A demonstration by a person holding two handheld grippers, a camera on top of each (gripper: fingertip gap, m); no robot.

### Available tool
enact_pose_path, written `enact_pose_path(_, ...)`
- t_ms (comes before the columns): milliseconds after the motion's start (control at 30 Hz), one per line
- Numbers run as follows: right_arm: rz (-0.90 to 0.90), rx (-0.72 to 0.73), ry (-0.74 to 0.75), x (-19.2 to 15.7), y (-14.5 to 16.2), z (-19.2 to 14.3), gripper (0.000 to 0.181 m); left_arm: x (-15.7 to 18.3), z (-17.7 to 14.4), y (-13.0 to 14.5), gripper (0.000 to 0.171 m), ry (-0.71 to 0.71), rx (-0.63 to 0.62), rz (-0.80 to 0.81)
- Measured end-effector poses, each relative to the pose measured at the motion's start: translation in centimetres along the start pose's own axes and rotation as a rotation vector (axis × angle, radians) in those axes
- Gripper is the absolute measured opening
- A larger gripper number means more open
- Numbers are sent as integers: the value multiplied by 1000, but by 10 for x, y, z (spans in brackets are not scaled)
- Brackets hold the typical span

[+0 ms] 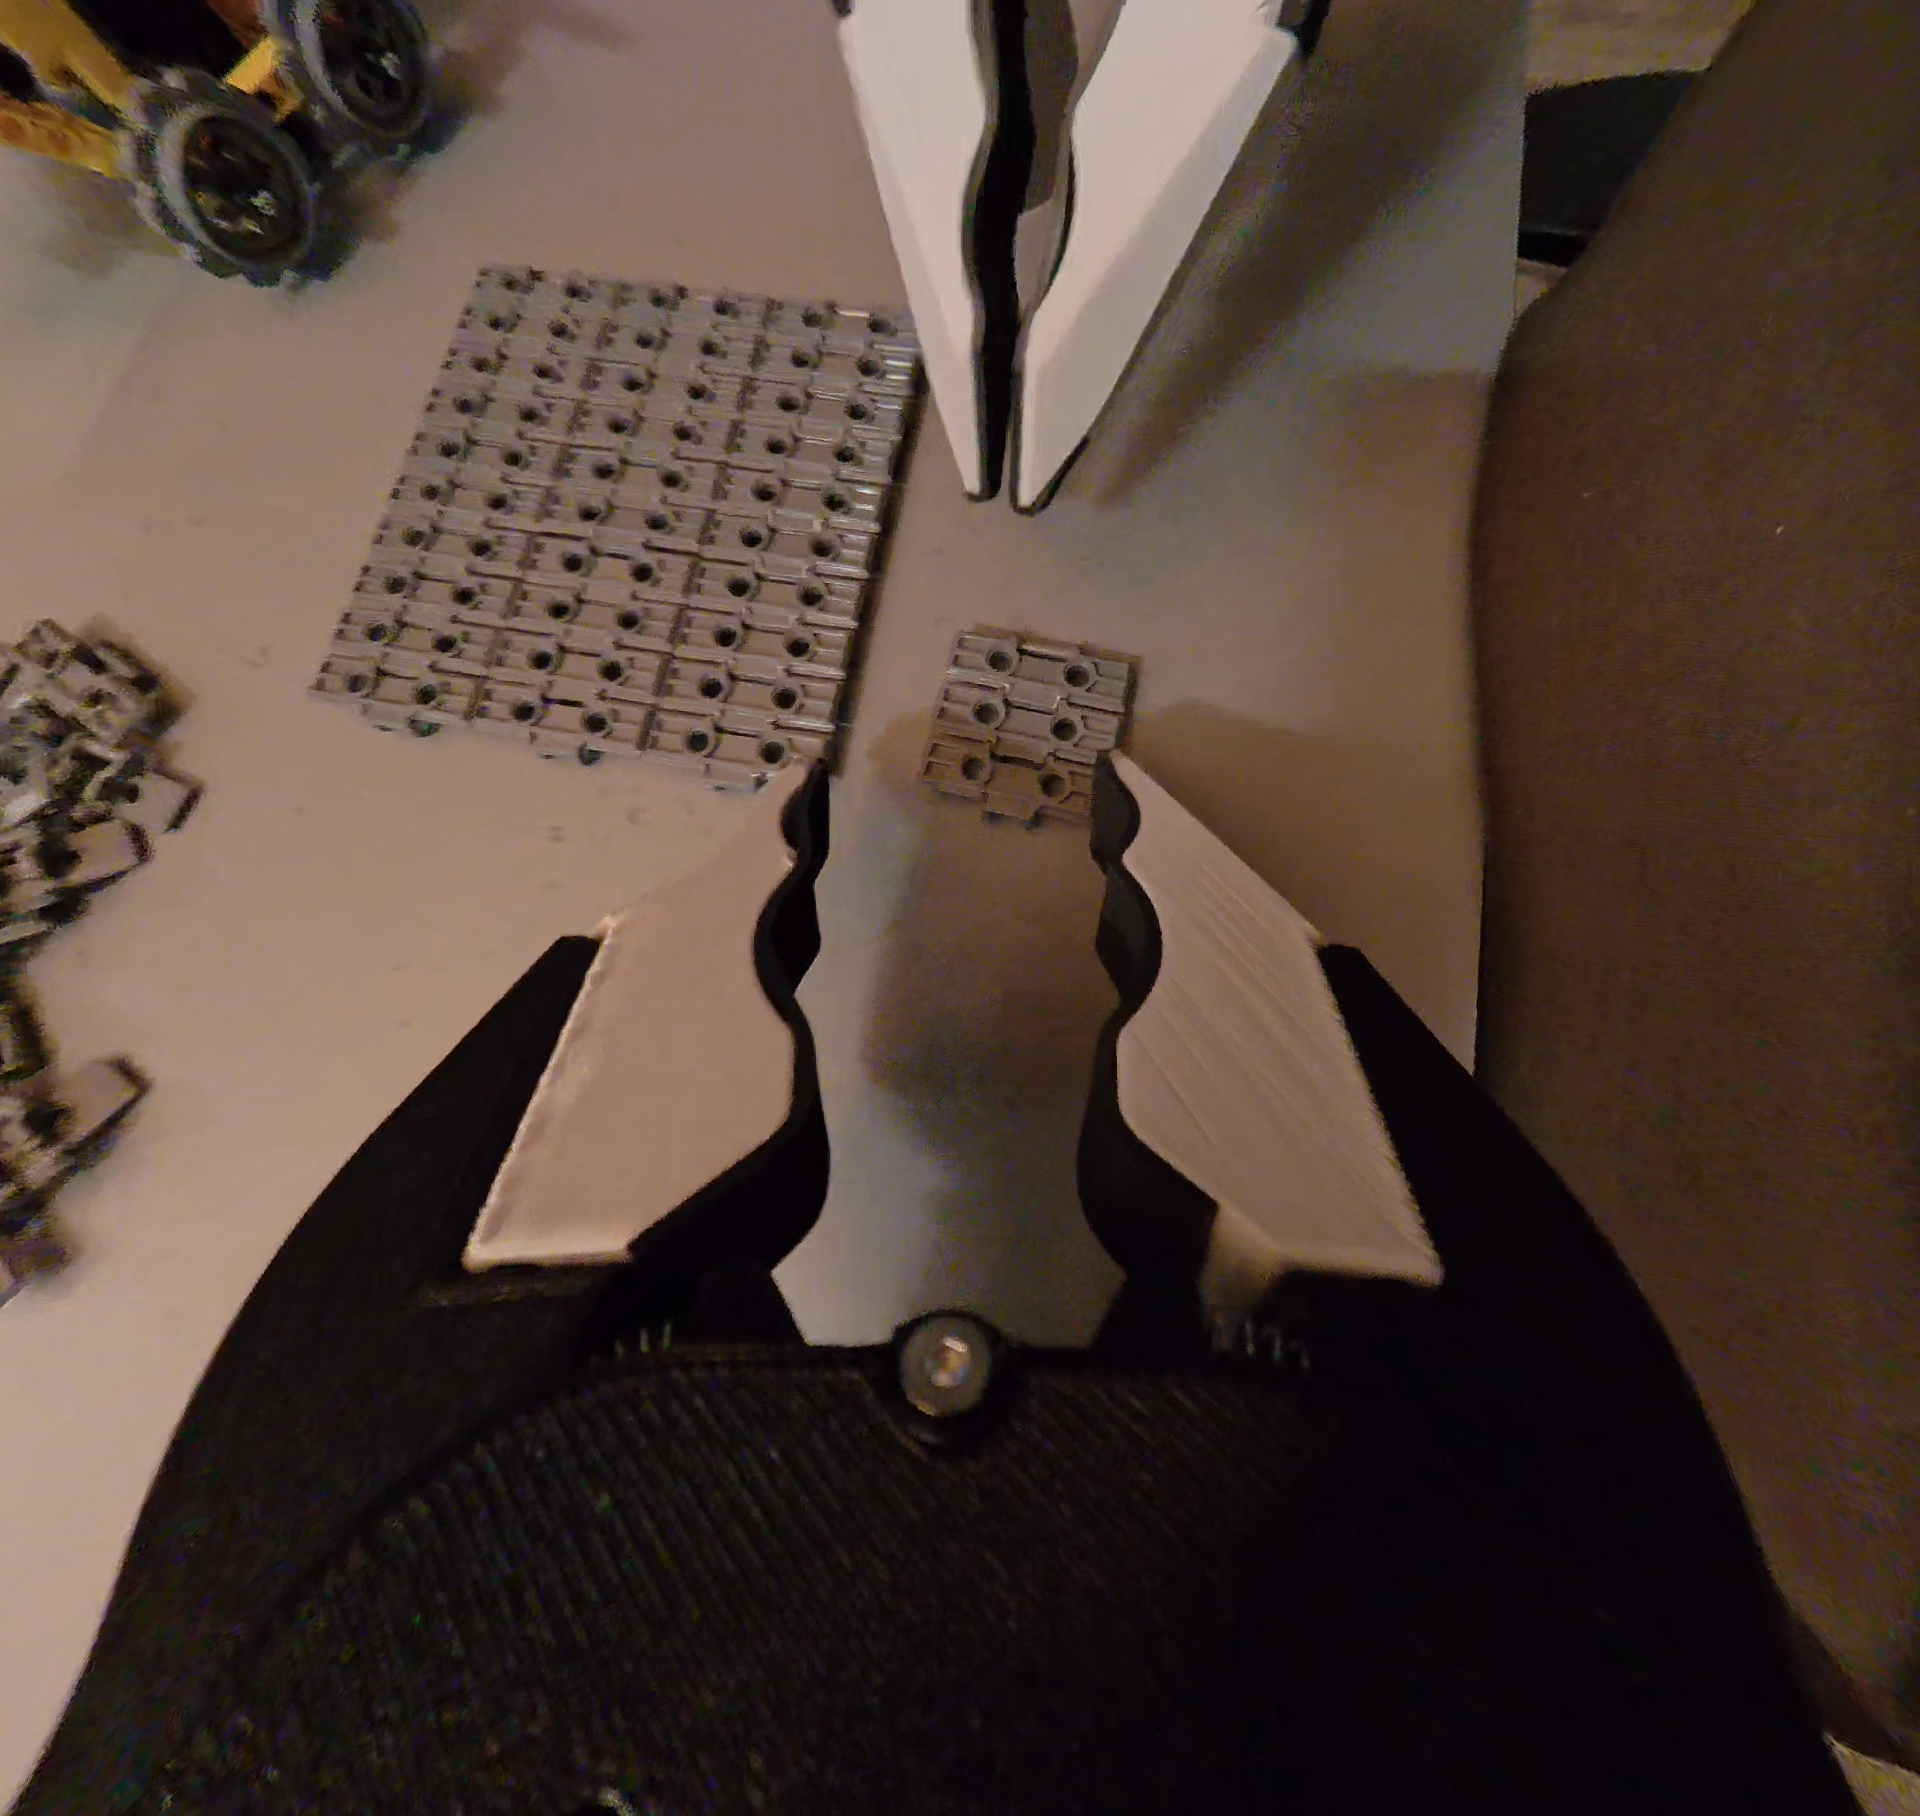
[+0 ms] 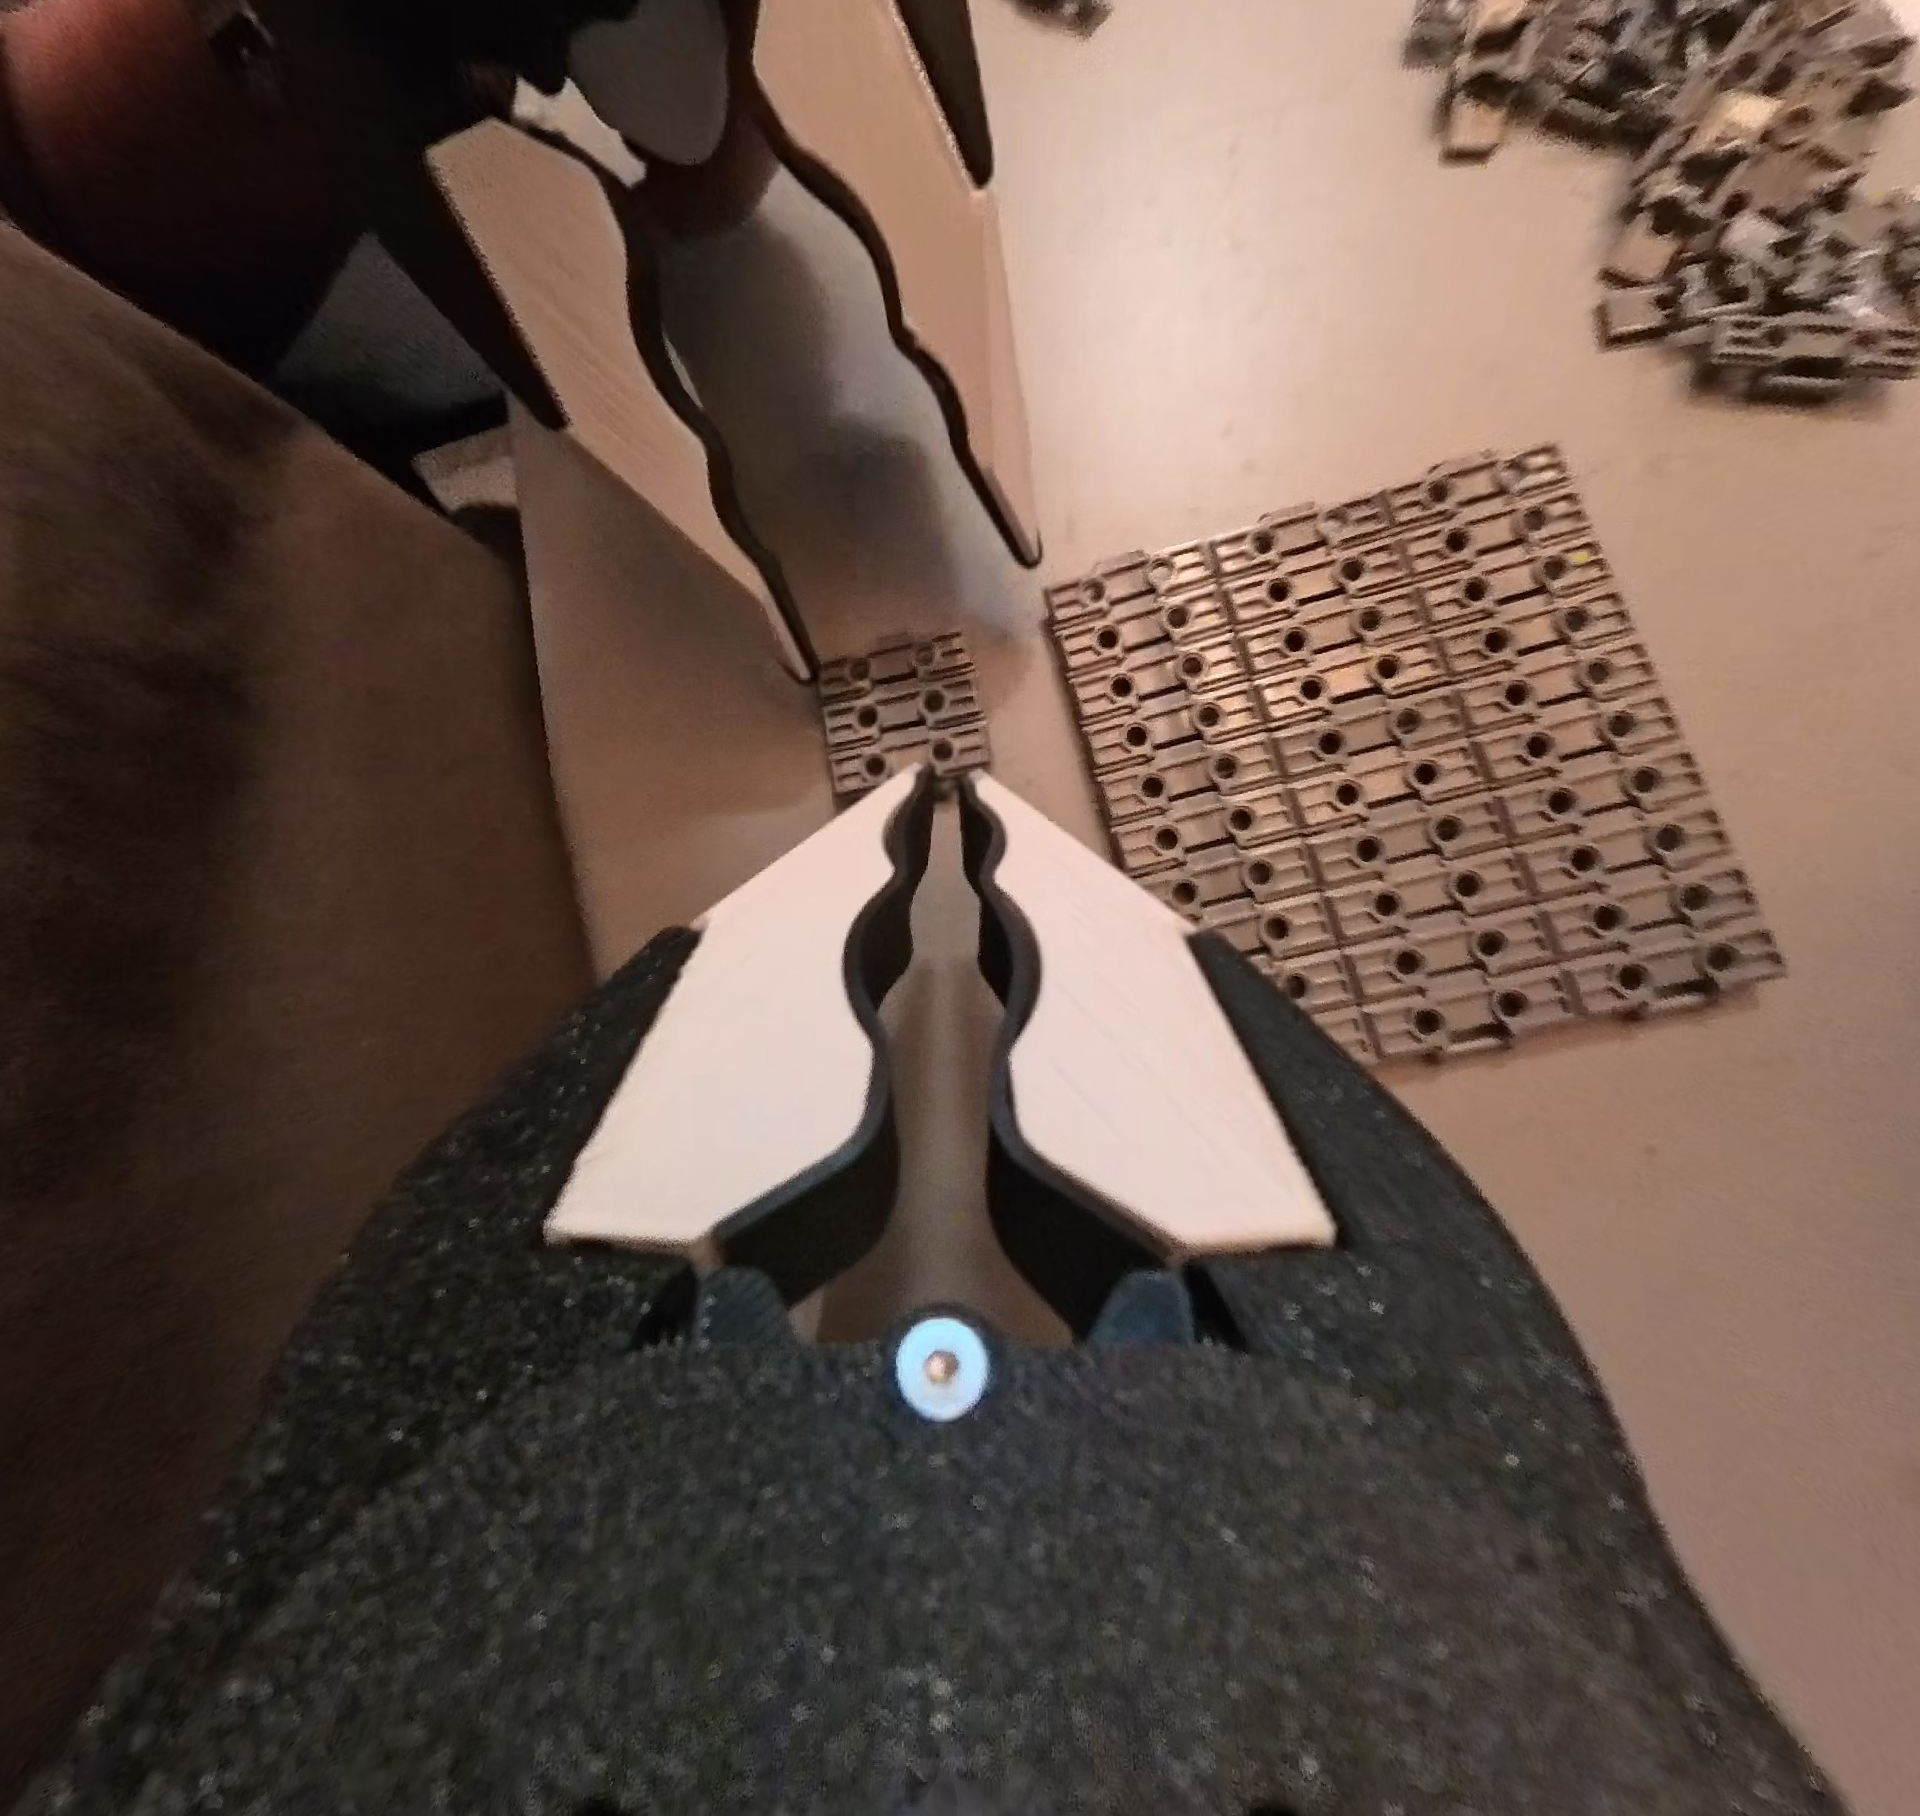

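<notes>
A small grey linked track piece (image 1: 1029, 722) lies on the pale table near its edge, beside a large grey mat of linked pieces (image 1: 623, 530). My left gripper (image 1: 964, 777) is open and empty, its fingertips just short of the small piece's near corners. My right gripper (image 1: 1003, 493) comes in from the far side, shut and empty, a little short of the small piece. In the right wrist view, the right gripper (image 2: 943, 784) has its jaws almost together at the small piece's (image 2: 904, 712) near edge. The open left gripper (image 2: 914, 613) is opposite and the mat (image 2: 1403, 758) is to the right.
A yellow-and-black wheeled toy vehicle (image 1: 239, 104) stands at the far left. A loose pile of grey and black links (image 1: 62, 831) lies left, and it also shows in the right wrist view (image 2: 1714, 156). The table edge (image 1: 1486, 623) runs close beside the small piece, with a brown surface (image 1: 1714, 831) beyond. The gap from one gripper's tips to the other's is roughly 5 cm.
</notes>
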State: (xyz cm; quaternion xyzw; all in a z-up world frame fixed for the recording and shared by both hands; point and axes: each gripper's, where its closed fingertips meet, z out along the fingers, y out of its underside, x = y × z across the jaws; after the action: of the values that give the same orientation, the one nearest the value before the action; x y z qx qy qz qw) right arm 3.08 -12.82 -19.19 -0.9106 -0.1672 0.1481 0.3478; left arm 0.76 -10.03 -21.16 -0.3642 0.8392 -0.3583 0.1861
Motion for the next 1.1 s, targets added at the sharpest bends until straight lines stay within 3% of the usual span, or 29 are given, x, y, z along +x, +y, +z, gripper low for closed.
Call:
enact_pose_path(133,12,120,38,4,-9,-14,4,-46,-18,-1,56,-175,12,-68)
enact_pose_path(267,1,133,121,10,-3,-21,5,-126,-39,39,65,-530,-228,-179)
enact_pose_path(333,-13,132,158,11,2,-24,5,-148,-42,51,62,-588,-261,-245)
enact_pose_path(467,-15,124,203,12,12,-27,6,-175,-45,57,55,-622,-208,-362)
enact_pose_path(767,24,162,214,16,23,-30,6,-182,-43,62,25,-626,-274,-340)
enact_pose_path(867,29,200,184,13,17,-33,6,-177,-47,55,24,-631,-247,-319)
enact_pose_path(1000,33,260,196,15,7,-42,6,-156,-51,21,25,-588,-109,-232)
enact_pose_path(1100,96,344,175,18,-3,-45,14,-117,-47,-24,24,-521,60,0)
